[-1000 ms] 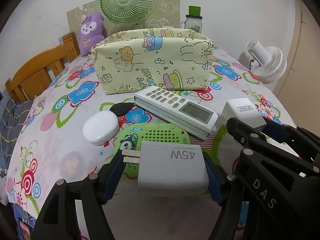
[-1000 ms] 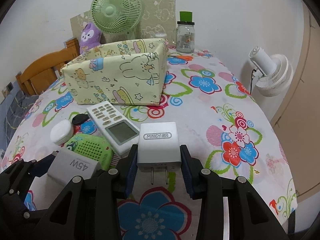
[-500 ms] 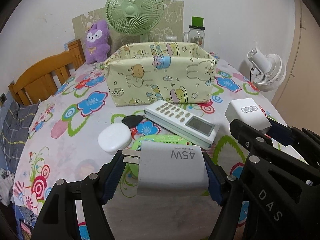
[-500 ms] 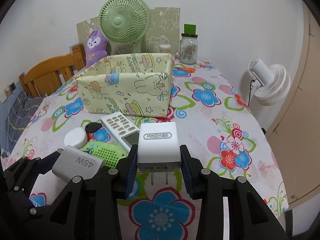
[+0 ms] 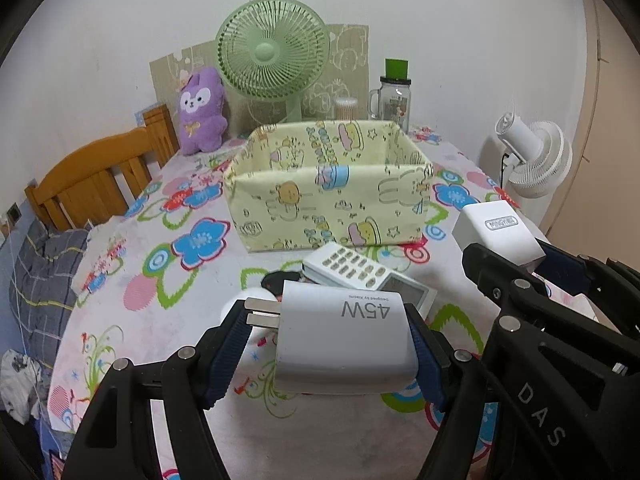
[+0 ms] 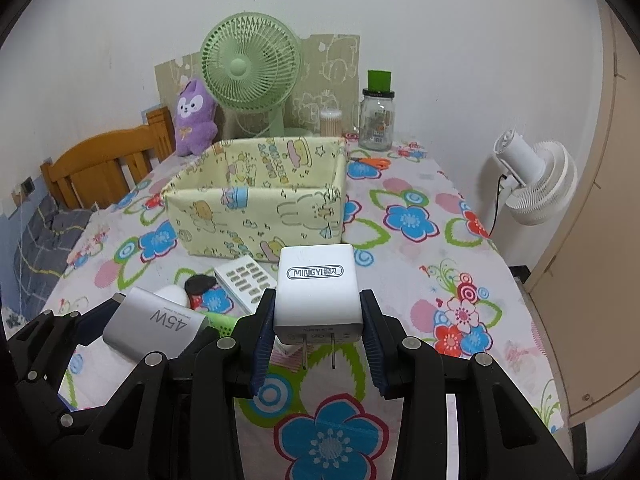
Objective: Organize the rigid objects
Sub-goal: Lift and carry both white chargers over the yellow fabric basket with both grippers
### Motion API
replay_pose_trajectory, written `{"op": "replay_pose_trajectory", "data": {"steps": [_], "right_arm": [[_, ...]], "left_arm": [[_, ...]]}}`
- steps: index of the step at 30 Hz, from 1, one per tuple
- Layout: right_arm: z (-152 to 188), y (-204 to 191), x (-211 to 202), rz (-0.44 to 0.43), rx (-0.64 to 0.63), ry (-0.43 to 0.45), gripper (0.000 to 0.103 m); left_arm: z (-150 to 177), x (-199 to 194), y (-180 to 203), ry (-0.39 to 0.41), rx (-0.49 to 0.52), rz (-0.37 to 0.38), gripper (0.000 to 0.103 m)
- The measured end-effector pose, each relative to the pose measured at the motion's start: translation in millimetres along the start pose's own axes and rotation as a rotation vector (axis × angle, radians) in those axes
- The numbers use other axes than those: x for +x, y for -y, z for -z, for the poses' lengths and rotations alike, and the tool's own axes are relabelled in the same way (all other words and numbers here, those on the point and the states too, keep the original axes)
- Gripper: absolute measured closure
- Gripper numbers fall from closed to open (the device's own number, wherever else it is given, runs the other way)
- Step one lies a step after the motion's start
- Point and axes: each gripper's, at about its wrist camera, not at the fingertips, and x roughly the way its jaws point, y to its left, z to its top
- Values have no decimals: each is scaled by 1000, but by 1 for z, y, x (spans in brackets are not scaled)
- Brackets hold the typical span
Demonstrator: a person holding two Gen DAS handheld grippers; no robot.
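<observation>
Soft even indoor light, faint shadows, sharp focus, strong fisheye edges

Both wrist views look down, side by side, sharing the fabric box (image 5: 328, 196) (image 6: 256, 208).

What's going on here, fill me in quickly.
A person is tidying small items on a flowered table, a handheld gripper in each hand. The left gripper is clamped on a grey 45W charger; the right gripper is clamped on a white MINGYI charger. Both chargers are held above the table, short of the empty yellow fabric box. A remote and other small items lie on the table in front of the box.
</observation>
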Motion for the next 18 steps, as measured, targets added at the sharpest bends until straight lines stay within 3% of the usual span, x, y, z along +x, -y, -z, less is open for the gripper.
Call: {"op": "replay_pose_trajectory", "data": {"steps": [18], "right_arm": [[-36,-5,-17,-9,2,57,59]], "left_arm": [[-34,-18,-2,56,28,22,27]]}}
